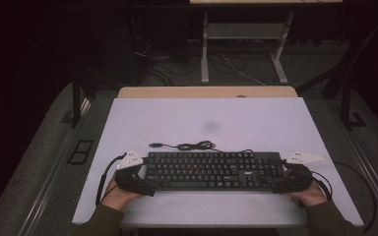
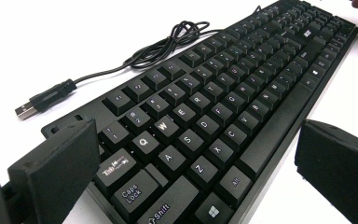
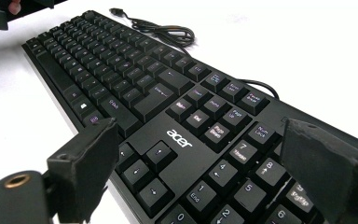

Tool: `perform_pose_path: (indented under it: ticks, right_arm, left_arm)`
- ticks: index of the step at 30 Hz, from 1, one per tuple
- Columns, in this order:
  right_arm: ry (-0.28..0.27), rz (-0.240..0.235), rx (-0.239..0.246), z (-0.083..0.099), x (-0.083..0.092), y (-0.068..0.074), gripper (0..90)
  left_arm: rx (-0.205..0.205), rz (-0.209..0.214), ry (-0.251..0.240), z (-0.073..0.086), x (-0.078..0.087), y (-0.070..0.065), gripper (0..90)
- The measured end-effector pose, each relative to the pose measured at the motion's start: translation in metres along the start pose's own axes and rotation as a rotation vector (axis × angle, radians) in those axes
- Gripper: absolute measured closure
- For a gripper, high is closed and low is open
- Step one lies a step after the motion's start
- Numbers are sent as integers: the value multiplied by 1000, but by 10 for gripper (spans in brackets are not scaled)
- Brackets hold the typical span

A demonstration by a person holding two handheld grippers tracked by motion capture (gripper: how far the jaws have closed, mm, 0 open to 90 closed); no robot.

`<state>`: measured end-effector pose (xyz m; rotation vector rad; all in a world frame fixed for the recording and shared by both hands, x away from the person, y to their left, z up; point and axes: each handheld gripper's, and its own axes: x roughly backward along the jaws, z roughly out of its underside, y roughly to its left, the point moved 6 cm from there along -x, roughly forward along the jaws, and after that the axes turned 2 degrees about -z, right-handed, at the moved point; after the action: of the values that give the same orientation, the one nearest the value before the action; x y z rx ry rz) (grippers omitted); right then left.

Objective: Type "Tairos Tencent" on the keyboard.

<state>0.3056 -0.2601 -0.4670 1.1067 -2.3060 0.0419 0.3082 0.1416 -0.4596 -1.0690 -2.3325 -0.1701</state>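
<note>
- Black rectangular plastic keyboard [image 1: 213, 170]: lies flat at lower centre of the high view, on the white table [image 1: 206, 118].
- Its black cable [image 1: 193, 145], loosely coiled, with a USB plug: just above the keyboard.
- Left gripper [image 1: 147, 187]: lower left, jaws spread wide, straddling the keyboard's left end.
- Right gripper [image 1: 274, 186]: lower right, jaws likewise apart at the keyboard's right end, not clamped.

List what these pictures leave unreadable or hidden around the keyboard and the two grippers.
- Keyboard key legends: too small in the high view.
- Keyboard's near-left corner: cut off by the bottom edge of the left gripper view, behind that gripper's jaw.
- Numpad's right column: right gripper view, hidden by the jaw.
- USB plug contacts: too small to make out.
</note>
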Motion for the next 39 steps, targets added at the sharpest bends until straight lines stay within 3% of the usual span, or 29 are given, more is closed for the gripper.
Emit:
perform_pose_path:
  ticks: [16, 39]
  right_arm:
    - [-7, -20, -1, -3, -2, 0, 116]
    - [-8, -80, 6, -21, -18, 13, 116]
  left_arm:
    - [1, 6, 2, -2, -3, -2, 0]
    - [-16, 26, -13, -6, -7, -5, 0]
